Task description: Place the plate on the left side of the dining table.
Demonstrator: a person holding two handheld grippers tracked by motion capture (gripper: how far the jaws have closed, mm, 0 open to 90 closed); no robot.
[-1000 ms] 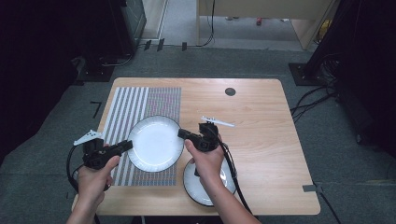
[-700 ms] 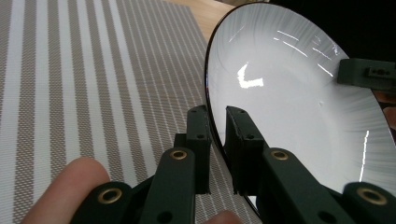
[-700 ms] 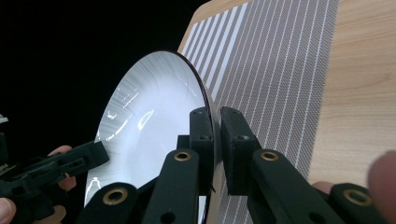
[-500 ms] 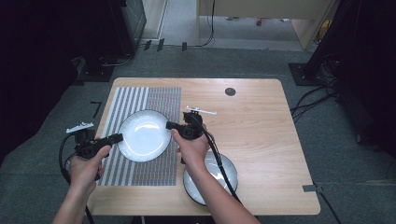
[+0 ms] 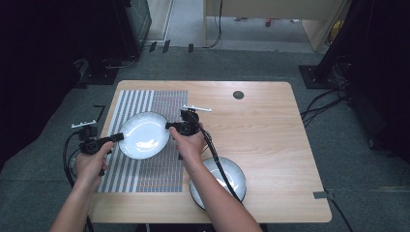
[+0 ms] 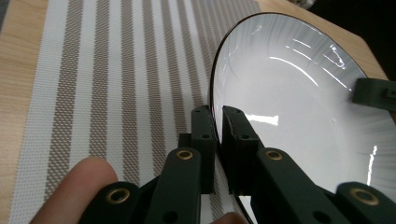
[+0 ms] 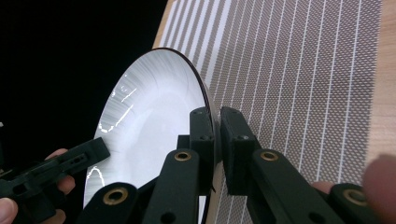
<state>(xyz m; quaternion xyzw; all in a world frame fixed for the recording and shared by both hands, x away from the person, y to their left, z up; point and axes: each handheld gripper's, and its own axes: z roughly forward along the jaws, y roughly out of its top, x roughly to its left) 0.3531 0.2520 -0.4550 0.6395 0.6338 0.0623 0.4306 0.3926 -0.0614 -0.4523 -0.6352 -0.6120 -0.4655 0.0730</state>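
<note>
A white plate with a thin dark rim [image 5: 143,135] is held over the striped placemat [image 5: 145,174], gripped from both sides. My left gripper [image 5: 118,137] is shut on its left rim, and its jaws have just been closing tighter there. My right gripper [image 5: 169,126] is shut on the opposite rim. In the left gripper view the jaws [image 6: 218,126] pinch the plate's edge [image 6: 299,93], with the other gripper's jaw [image 6: 373,91] at the far rim. In the right gripper view the jaws [image 7: 216,126] clamp the rim of the plate [image 7: 149,112], and the left gripper [image 7: 70,163] shows beyond.
A second white plate [image 5: 232,181] lies on the bare wood near the table's front edge, partly under my right forearm. A small dark round spot [image 5: 238,94] sits at the back of the table [image 5: 270,135]. Cables trail from both grippers.
Both grippers have carried the plate left and farther from the front edge, over the placemat. The second plate at the front right now shows more fully.
</note>
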